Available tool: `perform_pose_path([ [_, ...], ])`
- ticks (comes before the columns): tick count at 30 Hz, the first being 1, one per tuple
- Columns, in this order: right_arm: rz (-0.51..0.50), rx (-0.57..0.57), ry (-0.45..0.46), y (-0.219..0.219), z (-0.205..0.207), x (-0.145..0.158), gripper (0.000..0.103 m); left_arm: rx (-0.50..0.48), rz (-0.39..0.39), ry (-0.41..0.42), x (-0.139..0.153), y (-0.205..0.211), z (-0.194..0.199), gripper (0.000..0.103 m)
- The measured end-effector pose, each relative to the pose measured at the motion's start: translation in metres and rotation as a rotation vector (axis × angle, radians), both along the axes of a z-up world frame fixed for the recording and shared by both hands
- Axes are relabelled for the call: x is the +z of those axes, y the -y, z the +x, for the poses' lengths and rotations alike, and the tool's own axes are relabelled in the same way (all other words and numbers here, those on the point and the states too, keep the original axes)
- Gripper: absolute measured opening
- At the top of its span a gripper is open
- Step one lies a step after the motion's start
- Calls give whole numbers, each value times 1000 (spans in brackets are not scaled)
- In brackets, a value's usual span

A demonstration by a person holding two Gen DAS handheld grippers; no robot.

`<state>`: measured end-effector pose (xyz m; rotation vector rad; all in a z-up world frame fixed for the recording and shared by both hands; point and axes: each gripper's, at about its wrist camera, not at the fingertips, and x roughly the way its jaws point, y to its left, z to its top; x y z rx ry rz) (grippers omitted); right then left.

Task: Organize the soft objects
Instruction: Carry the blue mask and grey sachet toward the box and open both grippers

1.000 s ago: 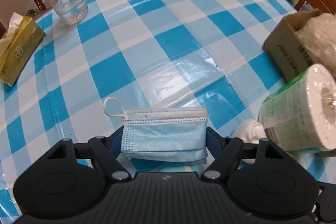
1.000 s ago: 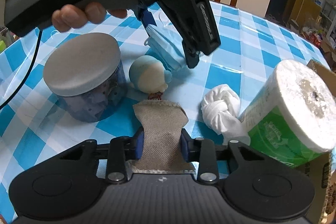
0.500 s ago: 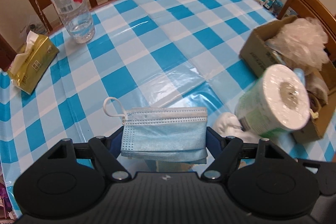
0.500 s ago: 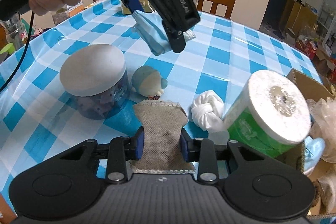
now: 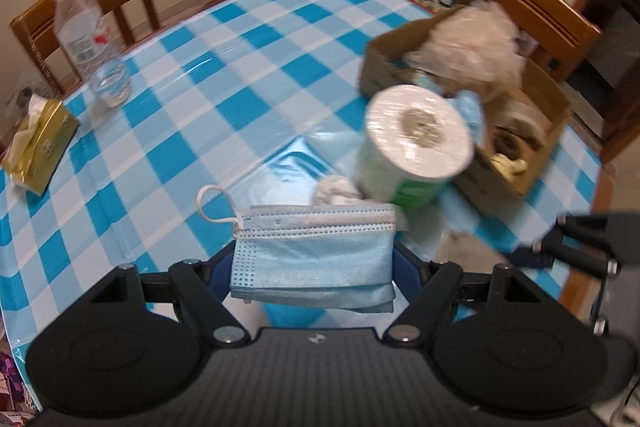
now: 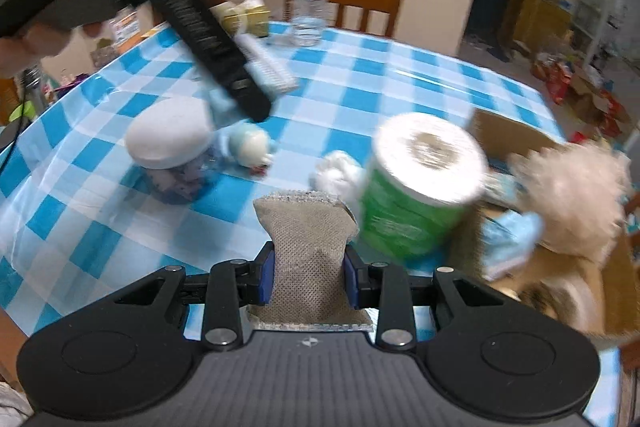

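Note:
My left gripper [image 5: 314, 259] is shut on a folded blue face mask [image 5: 312, 255] and holds it high above the table. The mask also shows in the right wrist view [image 6: 266, 67], held by the left gripper. My right gripper [image 6: 307, 275] is shut on a grey-brown mesh sponge pad [image 6: 306, 247], also lifted. A cardboard box [image 5: 536, 115] of soft things, with a fluffy cream puff [image 6: 572, 183] on top, stands at the right. A knotted white cloth [image 6: 336, 171] and a small blue-white plush [image 6: 252, 147] lie on the table.
A green-wrapped paper roll [image 5: 416, 147] stands in front of the box. A lidded jar [image 6: 168, 151] sits left of the plush. A water bottle [image 5: 90, 39] and a gold tissue pack [image 5: 38, 143] are at the far left. Wooden chairs ring the checked table.
Both grippers have risen and drawn back with their loads. The box has come more into view on the right. The left gripper has moved up and left in the right wrist view.

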<state>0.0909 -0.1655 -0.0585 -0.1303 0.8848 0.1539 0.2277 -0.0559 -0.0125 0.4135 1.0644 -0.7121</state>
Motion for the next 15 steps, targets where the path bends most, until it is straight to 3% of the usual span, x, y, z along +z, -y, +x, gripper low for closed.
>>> perform_pose_path([
  [10,-7,4,11,82,-29,28,38,-15,0,34,15,29,-53,77],
  [15,-78,36,43,132,-27,41,38,-7,-19,11,15,57,-74,77],
])
